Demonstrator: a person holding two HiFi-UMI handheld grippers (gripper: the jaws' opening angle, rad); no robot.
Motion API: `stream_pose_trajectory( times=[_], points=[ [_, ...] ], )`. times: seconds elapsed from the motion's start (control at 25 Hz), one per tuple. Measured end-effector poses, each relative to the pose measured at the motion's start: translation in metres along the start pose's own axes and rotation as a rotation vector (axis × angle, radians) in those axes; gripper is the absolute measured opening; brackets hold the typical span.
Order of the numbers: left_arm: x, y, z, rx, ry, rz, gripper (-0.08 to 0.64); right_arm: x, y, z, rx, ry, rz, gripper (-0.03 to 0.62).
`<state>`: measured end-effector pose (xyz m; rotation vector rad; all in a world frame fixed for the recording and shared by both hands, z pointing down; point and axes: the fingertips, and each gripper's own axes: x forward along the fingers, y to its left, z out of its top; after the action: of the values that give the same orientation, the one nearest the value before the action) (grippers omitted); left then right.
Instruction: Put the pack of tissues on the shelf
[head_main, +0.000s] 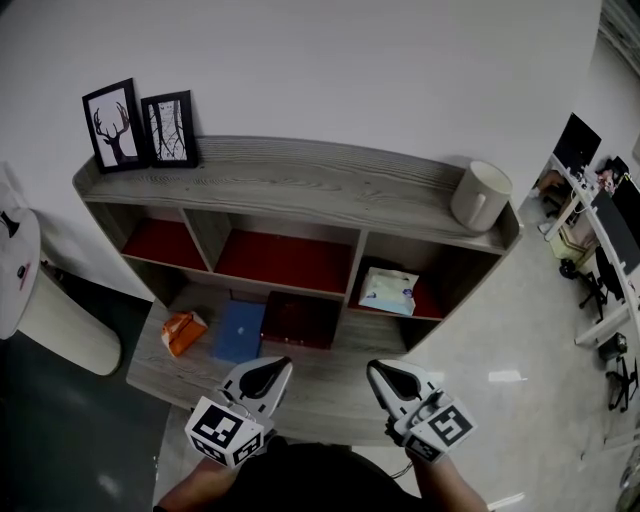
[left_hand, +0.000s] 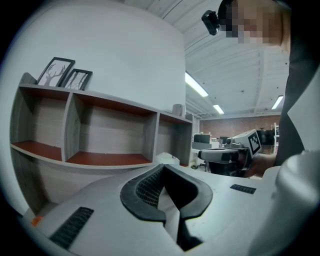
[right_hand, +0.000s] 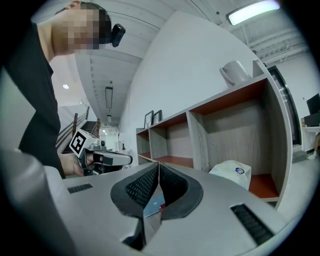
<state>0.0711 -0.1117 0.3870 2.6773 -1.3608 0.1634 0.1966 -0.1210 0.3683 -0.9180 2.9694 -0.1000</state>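
Tissue pack (head_main: 389, 291), pale and soft in printed plastic wrap, lies in the shelf compartment ahead and slightly right of the right gripper (head_main: 376, 368).
Facing both tools stands a grey wood-grain shelf unit (head_main: 300, 185) with red compartment floors. The pack rests on one such floor, broad face up, with its longer side apparently running across the opening, a little skewed. On the lower ledge ahead of the left gripper (head_main: 284, 363) lie a dark red box (head_main: 300, 319), a blue book (head_main: 240, 330) and a crumpled orange packet (head_main: 183, 331). Both grippers are clenched, jaws together on nothing, well apart from the pack.
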Motion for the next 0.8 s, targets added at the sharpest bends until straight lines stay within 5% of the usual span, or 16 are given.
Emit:
stream_pose_trajectory(
  times=[0.28, 0.52, 0.8],
  points=[
    [0.000, 0.000, 0.000, -0.006, 0.000, 0.020, 0.012, 0.001, 0.017, -0.008, -0.014, 0.033, 0.087, 0.018],
    [-0.009, 0.011, -0.006, 0.005, 0.012, 0.111, 0.012, 0.013, 0.027, -0.017, -0.010, 0.078, 0.204, 0.018],
    [-0.053, 0.066, -0.017, -0.017, -0.008, 0.196, 0.014, 0.065, 0.064, -0.031, 0.037, 0.104, 0.255, 0.020]
  ],
)
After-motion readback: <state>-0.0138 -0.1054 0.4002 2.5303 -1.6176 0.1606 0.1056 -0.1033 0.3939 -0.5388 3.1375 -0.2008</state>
